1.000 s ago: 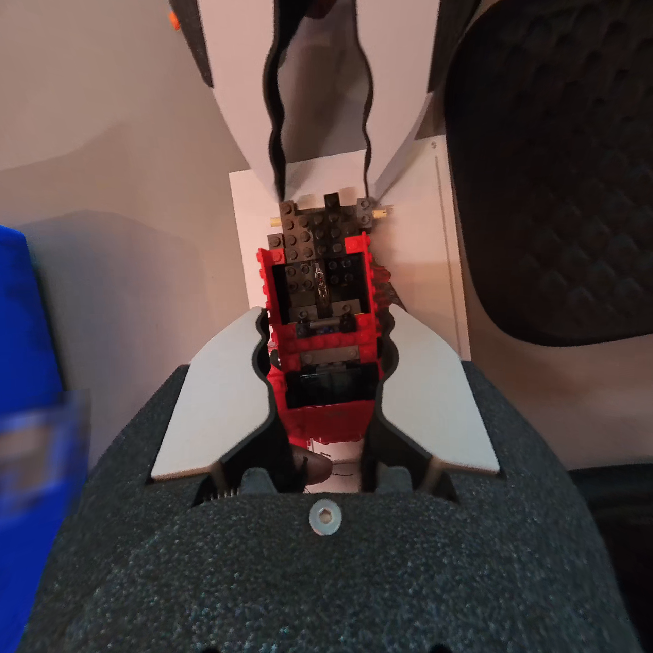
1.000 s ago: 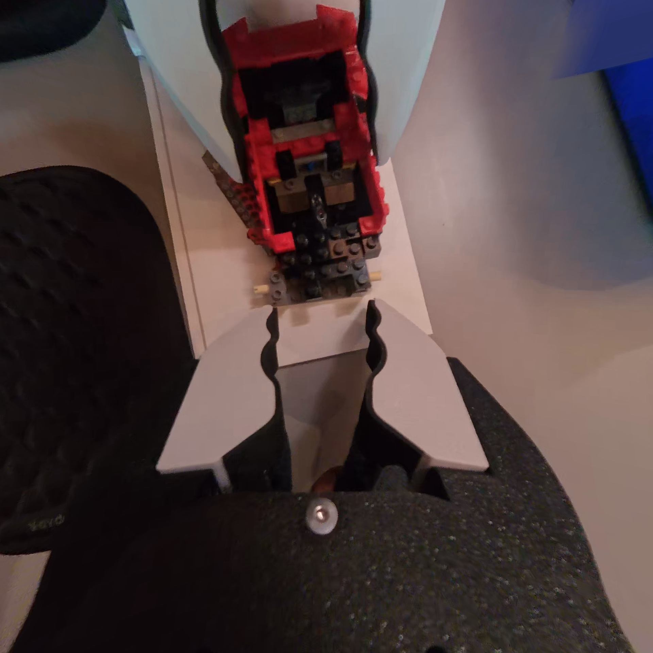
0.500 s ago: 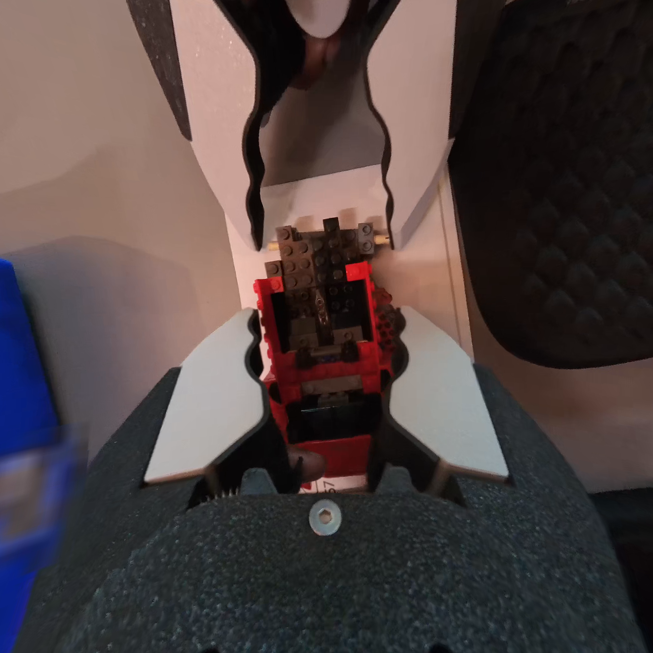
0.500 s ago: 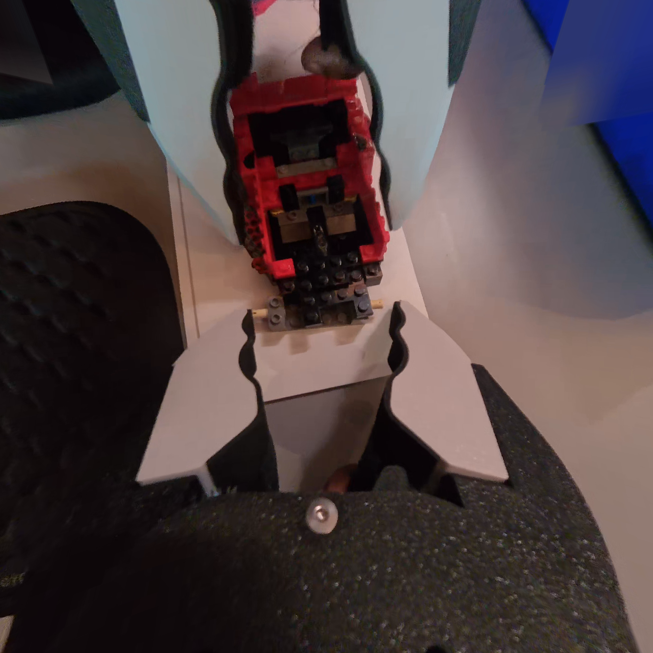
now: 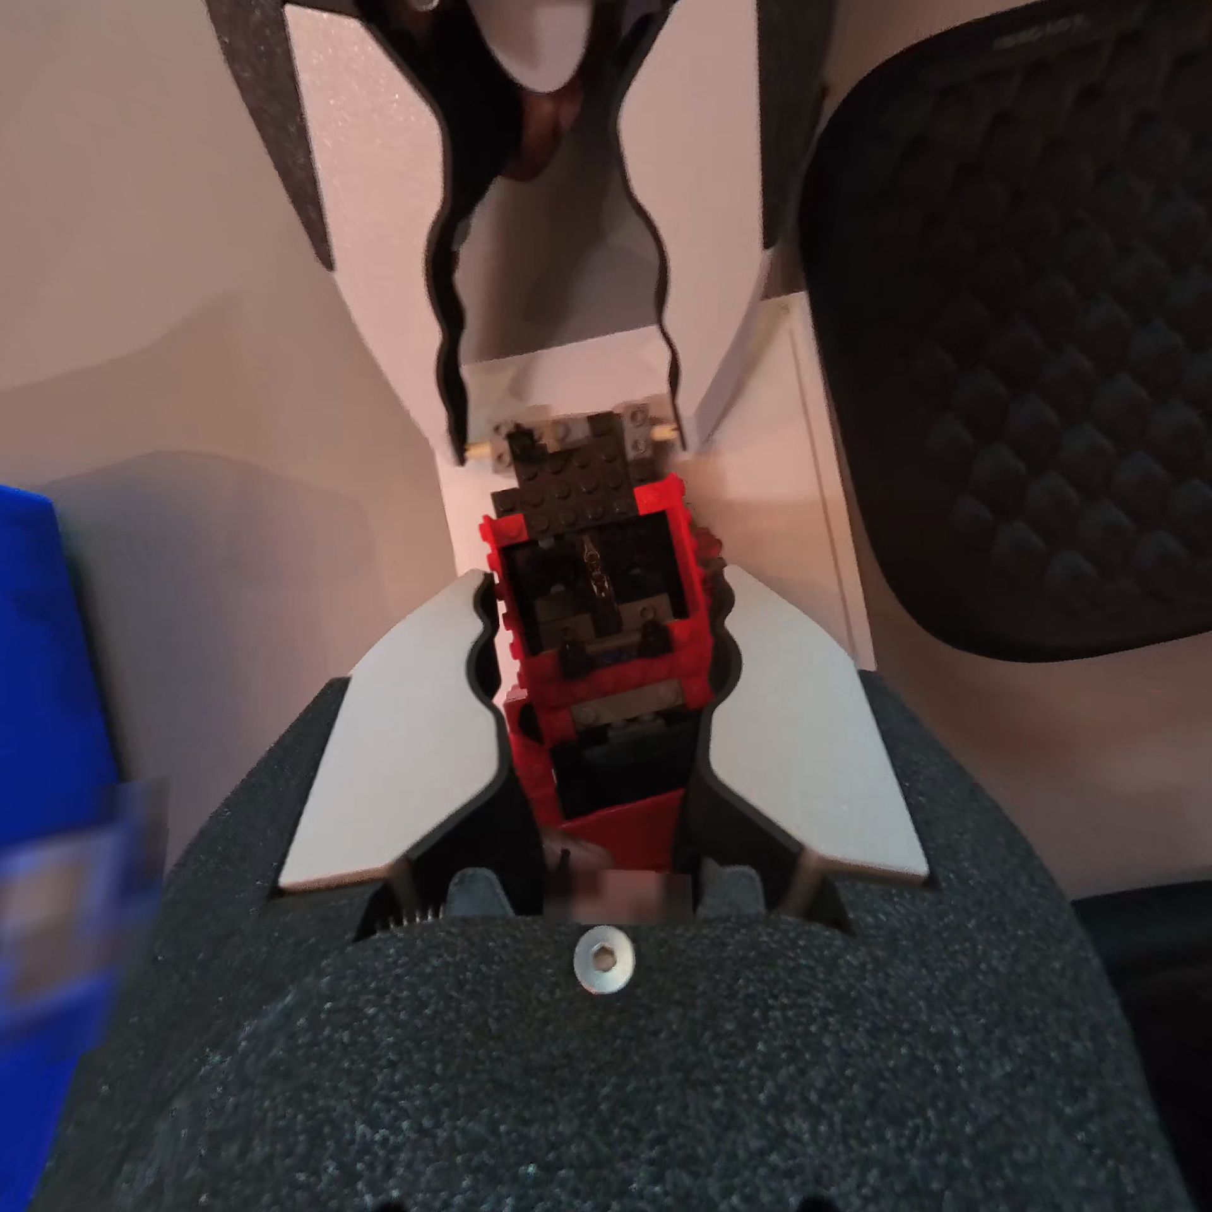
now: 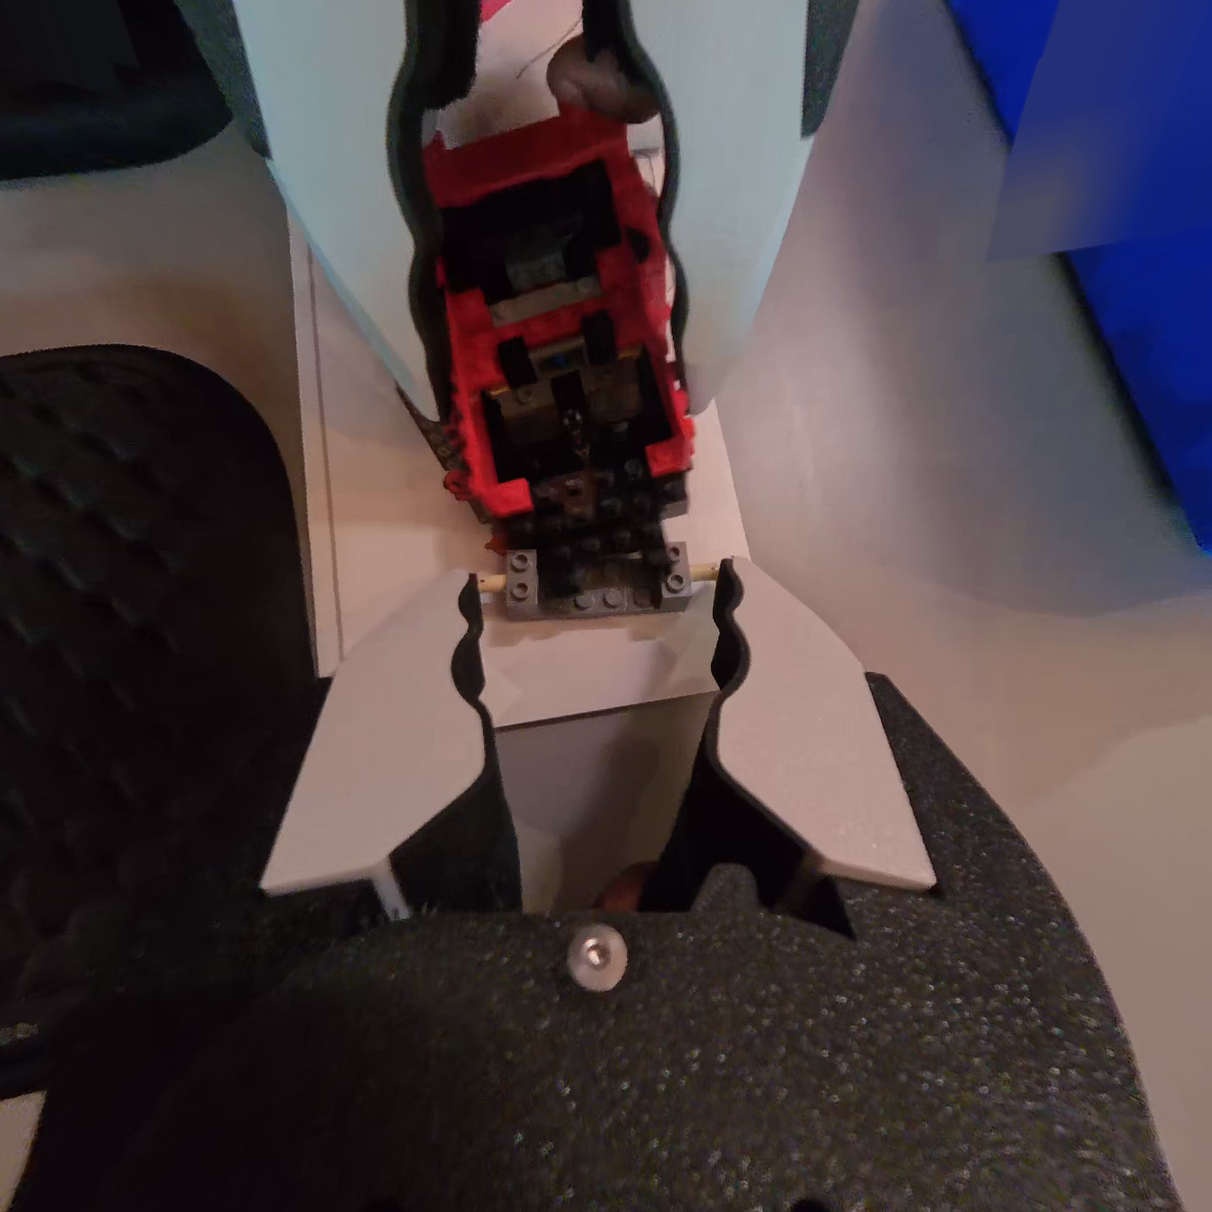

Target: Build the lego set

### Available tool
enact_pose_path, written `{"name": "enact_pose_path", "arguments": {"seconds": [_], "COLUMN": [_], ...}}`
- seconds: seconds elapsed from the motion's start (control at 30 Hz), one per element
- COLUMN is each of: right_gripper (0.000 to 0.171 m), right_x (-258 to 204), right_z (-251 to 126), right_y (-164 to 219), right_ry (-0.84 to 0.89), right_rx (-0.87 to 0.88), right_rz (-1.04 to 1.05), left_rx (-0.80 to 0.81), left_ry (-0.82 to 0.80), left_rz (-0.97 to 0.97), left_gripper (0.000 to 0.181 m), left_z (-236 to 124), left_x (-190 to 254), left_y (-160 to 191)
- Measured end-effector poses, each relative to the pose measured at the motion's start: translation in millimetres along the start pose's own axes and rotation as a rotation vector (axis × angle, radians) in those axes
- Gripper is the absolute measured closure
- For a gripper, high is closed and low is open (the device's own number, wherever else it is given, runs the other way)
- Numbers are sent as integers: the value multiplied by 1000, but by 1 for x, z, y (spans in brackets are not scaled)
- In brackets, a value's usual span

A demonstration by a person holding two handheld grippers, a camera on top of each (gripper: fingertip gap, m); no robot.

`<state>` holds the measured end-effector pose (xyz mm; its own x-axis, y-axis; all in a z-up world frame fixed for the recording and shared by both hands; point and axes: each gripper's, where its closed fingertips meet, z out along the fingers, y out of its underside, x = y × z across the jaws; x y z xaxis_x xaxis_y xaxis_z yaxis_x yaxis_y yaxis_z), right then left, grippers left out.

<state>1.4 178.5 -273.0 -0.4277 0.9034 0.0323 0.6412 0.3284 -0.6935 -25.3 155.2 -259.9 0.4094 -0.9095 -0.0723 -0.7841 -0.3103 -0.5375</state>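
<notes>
A: Where is the car [image 5: 600, 656], and what holds it?

B: Starting nearest in the left wrist view, the left gripper [image 5: 606, 629] is clamped on the red car's sides, its rear half sitting deep between the two fingers. The car's long axis runs straight ahead along those fingers, toward the other gripper.

A: And the far end?

B: Beyond the red body, a dark studded nose sticks out, ending in a grey axle block [image 6: 600, 587] with a tan pin at each side. The right gripper [image 6: 597, 580] faces the car head-on, fingers spread and holding nothing. Its tips sit level with that block, one just outside each pin; whether they touch the pins cannot be told.

A: So which gripper is nearer the work?

B: The right one. The block lies directly ahead of it, between its tips, with the car's length in line with its fingers. A squeeze there would likely land on the pin ends rather than the block.

A: What surrounds the car?

B: Beneath it lies a white sheet [image 5: 754, 525] on a pale table [image 5: 197, 262]. To the car's right, from the left gripper's view, is a black quilted pad [image 5: 1016, 393], well apart. To the car's left is something blue [image 5: 46, 656], blurred. Nothing stands between the right gripper and the block.
</notes>
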Motion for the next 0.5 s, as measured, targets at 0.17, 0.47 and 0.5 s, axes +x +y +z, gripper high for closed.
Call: {"name": "enact_pose_path", "arguments": {"seconds": [0.17,0.47,0.5], "right_gripper": [103,102,100], "right_x": [-1,-2,-1], "right_z": [2,1,-2], "right_y": [-1,-2,-3], "right_ry": [-30,-38,-35], "right_rx": [-15,3,8], "right_rz": [-45,-24,-24], "left_rx": [13,-22,-23], "left_ry": [21,0,0], "left_rz": [-10,15,16], "left_gripper": [118,117,117], "left_z": [4,6,6], "left_x": [1,1,1], "left_y": [0,1,1]}}
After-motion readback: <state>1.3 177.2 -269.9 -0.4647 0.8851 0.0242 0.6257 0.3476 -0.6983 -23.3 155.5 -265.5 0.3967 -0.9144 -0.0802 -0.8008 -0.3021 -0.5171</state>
